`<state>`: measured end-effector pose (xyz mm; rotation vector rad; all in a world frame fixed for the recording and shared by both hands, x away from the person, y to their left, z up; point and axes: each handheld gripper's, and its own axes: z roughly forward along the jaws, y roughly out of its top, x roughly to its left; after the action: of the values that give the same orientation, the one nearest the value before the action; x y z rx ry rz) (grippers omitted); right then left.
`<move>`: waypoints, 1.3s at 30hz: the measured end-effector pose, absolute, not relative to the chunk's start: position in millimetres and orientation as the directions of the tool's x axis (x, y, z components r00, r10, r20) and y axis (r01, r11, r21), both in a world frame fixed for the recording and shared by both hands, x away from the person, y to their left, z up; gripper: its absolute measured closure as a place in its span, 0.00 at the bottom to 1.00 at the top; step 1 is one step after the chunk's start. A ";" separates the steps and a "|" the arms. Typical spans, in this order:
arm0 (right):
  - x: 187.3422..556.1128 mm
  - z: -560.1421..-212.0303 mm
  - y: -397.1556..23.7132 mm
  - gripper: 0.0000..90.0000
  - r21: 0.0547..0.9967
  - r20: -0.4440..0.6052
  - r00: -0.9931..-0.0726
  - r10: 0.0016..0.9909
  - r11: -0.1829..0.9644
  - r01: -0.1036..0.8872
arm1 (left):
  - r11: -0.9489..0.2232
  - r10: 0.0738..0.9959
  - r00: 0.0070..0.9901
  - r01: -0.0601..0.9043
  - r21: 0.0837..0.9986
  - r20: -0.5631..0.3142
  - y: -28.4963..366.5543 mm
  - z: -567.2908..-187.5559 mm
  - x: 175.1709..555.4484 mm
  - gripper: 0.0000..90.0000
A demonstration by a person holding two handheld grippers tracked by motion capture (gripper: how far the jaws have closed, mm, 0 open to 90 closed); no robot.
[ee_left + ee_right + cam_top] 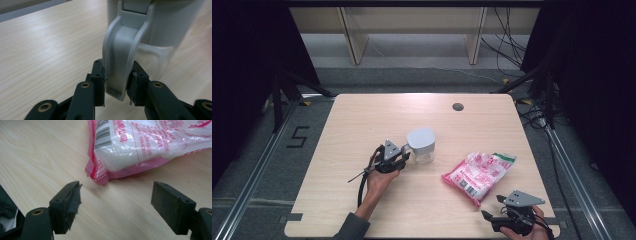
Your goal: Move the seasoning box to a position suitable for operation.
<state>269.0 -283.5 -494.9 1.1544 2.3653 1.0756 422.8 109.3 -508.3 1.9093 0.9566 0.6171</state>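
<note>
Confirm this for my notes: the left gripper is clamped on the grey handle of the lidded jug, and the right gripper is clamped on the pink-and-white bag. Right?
Not quite. The left gripper does clamp the jug's handle, but the right gripper is open: the right gripper view shows its jaws spread wide, short of the pink-and-white bag, which lies untouched on the table.

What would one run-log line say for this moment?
left gripper: shut on jug handle | right gripper: open, short of pink bag | jug: upright
</note>
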 end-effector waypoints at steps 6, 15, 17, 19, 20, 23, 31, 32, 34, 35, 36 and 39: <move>269.0 -494.5 -283.5 0.27 0.733 0.050 -0.633 0.772 0.402 0.548 | -0.294 0.853 0.518 0.377 0.878 0.063 107.2 -512.3 433.3 0.80; 268.2 -494.4 -283.2 0.27 0.726 0.061 -0.625 0.778 0.395 0.562 | -0.301 0.817 0.575 0.359 0.883 0.044 107.6 -513.5 420.6 0.80; 268.3 -494.3 -283.1 0.27 0.727 0.061 -0.626 0.778 0.395 0.562 | -0.296 0.820 0.571 0.361 0.884 0.041 106.4 -513.5 418.6 0.80; 268.7 -494.6 -283.5 0.27 0.732 0.050 -0.633 0.773 0.403 0.550 | -0.306 0.810 0.585 0.357 0.883 0.044 103.6 -512.9 412.1 0.80; 268.6 -494.5 -283.3 0.27 0.730 0.056 -0.629 0.776 0.398 0.555 | -0.304 0.804 0.593 0.351 0.885 0.041 102.7 -513.4 410.7 0.80; 268.9 -494.5 -283.5 0.27 0.729 0.056 -0.629 0.775 0.399 0.557 | -0.304 0.806 0.590 0.351 0.886 0.042 101.7 -513.6 408.8 0.79; 269.0 -493.7 -283.2 0.27 0.735 0.064 -0.641 0.765 0.398 0.549 | -0.295 0.799 0.601 0.360 0.885 0.021 103.3 -514.9 411.0 0.79; 268.8 -493.6 -283.2 0.27 0.730 0.071 -0.639 0.766 0.396 0.556 | -0.295 0.794 0.608 0.371 0.881 0.010 103.7 -516.7 412.8 0.79; 267.8 -493.1 -282.7 0.27 0.730 0.068 -0.628 0.775 0.391 0.561 | -0.290 0.793 0.610 0.383 0.877 -0.004 104.1 -518.2 414.1 0.78; 268.8 -493.5 -283.3 0.27 0.739 0.053 -0.637 0.769 0.399 0.543 | -0.289 0.794 0.607 0.397 0.871 -0.014 104.2 -520.8 415.9 0.78; 268.7 -493.3 -283.3 0.27 0.740 0.053 -0.638 0.768 0.399 0.542 | -0.288 0.798 0.603 0.398 0.871 -0.012 103.3 -520.4 415.6 0.78; 269.6 -493.7 -283.4 0.27 0.741 0.055 -0.649 0.758 0.405 0.536 | -0.279 0.799 0.601 0.402 0.872 -0.022 102.2 -520.4 415.8 0.78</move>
<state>269.6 -283.4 -493.7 1.1290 2.3754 1.0912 415.8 102.2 -520.4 1.8972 0.9621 0.5354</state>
